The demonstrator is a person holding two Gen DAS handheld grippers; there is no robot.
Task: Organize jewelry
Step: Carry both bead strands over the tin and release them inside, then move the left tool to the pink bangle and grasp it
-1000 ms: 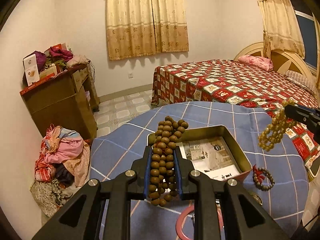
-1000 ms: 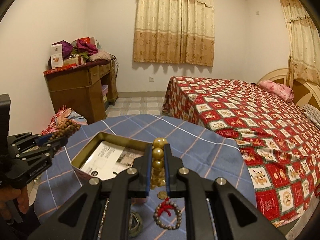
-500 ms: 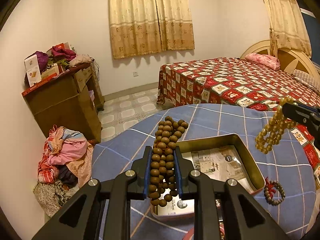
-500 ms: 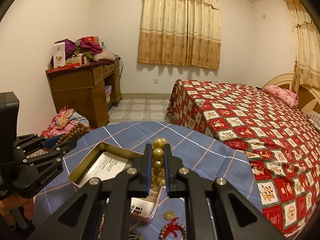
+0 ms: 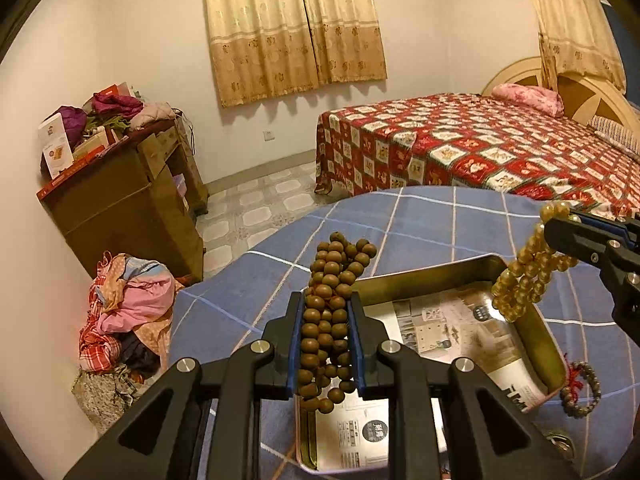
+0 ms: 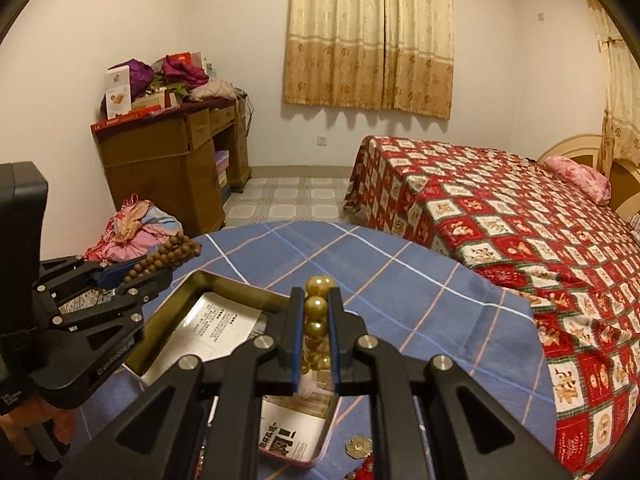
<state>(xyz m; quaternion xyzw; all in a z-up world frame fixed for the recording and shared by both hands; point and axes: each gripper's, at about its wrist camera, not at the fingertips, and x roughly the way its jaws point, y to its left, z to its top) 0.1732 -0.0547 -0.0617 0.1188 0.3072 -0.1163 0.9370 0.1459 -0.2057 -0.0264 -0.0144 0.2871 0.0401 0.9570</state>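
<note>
My left gripper [image 5: 325, 300] is shut on a bunch of dark brown wooden beads [image 5: 332, 312], held above the near left end of an open gold tin [image 5: 538, 332] lined with printed paper. It also shows in the right wrist view [image 6: 160, 266]. My right gripper [image 6: 316, 300] is shut on a strand of golden-yellow beads [image 6: 316, 308], which hangs over the tin's [image 6: 192, 292] right part. In the left wrist view the right gripper [image 5: 560, 224] holds the golden beads [image 5: 524, 276] dangling above the tin's far right corner.
The tin sits on a round table with a blue checked cloth [image 5: 420, 220]. A small bracelet with a red tassel [image 5: 580, 388] lies right of the tin. A gold coin-like piece [image 6: 359, 449] lies on the cloth. A bed [image 6: 500, 216], a wooden desk [image 6: 168, 160] and a pile of clothes [image 5: 124, 312] stand beyond.
Both grippers have drawn back and risen a little over the tin, each still holding its beads. The tin now lies lower and closer under the fingers in both views.
</note>
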